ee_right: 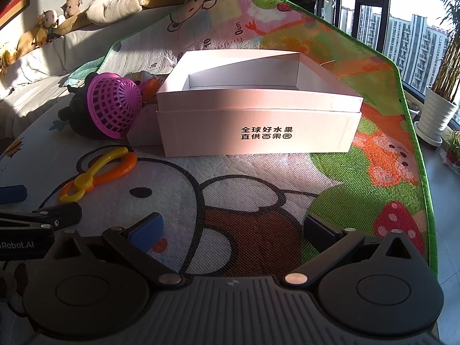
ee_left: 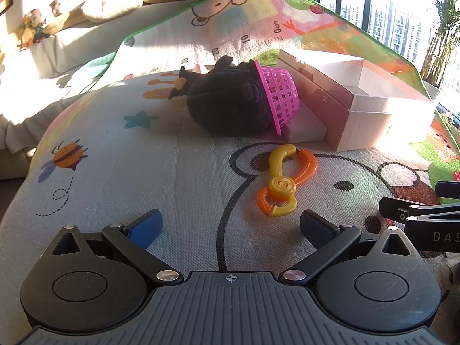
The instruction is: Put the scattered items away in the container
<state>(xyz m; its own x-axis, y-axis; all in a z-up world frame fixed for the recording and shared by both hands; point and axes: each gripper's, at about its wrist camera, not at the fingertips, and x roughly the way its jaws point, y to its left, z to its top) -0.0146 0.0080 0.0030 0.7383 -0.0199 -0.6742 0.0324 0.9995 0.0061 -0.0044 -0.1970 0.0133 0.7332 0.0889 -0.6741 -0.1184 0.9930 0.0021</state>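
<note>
- play mat point(ee_right: 258, 201), cartoon print (bear, bee, strawberry, ruler marks), green edge, carries everything
- white box point(ee_right: 258, 135), open top, black printed characters on front wall, sits on the mat
- low white block point(ee_left: 304, 129) on the mat, touching the box's side
- black plush toy point(ee_left: 227, 103) lies on the mat, pink mesh basket point(ee_left: 280, 95) tipped on its side against it, resting on the block
- yellow-orange toy tongs point(ee_left: 283, 184) flat on the mat, near the box, apart from it
</note>
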